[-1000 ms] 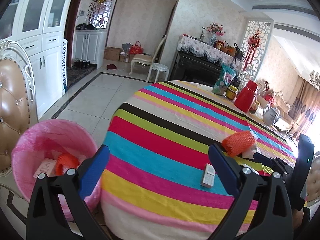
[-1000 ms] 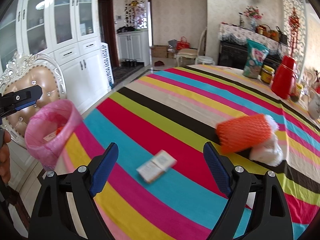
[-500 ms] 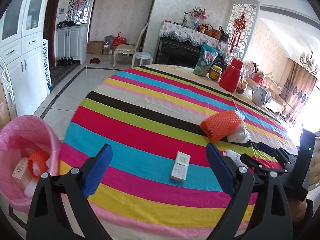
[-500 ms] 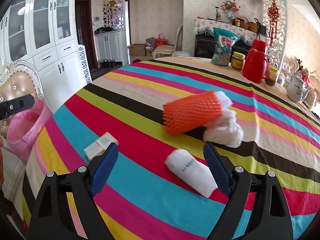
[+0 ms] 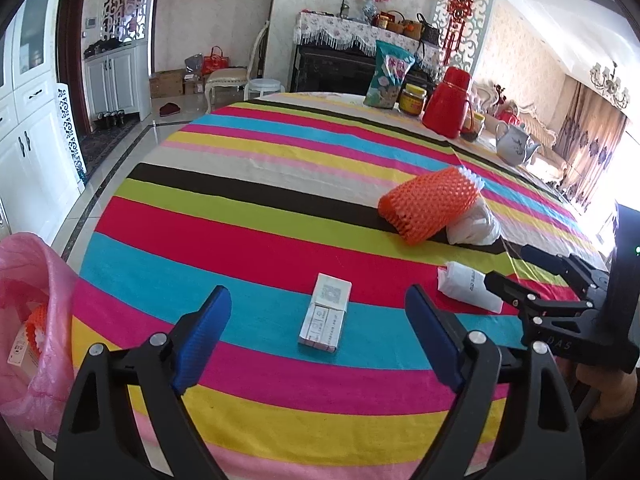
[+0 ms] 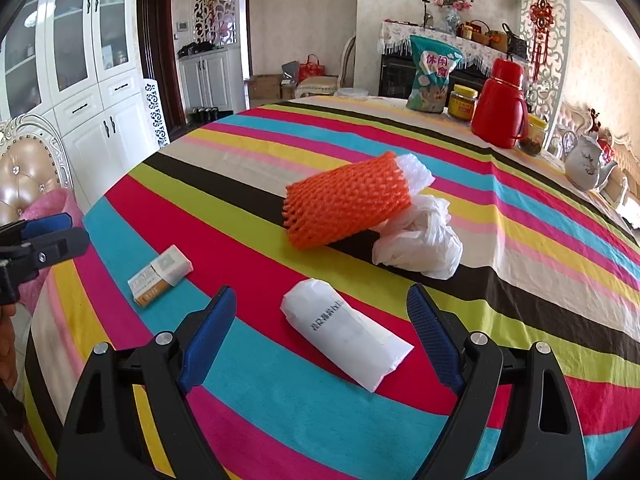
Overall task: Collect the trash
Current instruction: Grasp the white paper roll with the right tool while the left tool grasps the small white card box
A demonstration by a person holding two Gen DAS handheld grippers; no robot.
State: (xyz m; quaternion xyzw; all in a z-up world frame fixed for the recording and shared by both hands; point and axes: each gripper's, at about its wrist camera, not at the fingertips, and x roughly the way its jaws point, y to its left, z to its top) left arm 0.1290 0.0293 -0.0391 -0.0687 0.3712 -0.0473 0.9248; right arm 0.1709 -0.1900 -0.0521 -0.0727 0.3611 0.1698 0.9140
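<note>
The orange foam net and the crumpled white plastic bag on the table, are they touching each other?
Touching. In the right wrist view the orange foam net lies against the crumpled white plastic bag, its raised end overlapping the bag with no cloth visible between them.

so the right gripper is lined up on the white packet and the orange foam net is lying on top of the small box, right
Not quite. The right gripper is lined up on the white packet, but the orange foam net leans on the crumpled white bag, well apart from the small box, as the right wrist view shows.

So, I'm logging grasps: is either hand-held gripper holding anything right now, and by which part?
Nothing is held. The left hand-held gripper is closing around the small box without touching; the right is open over the white packet.
</note>
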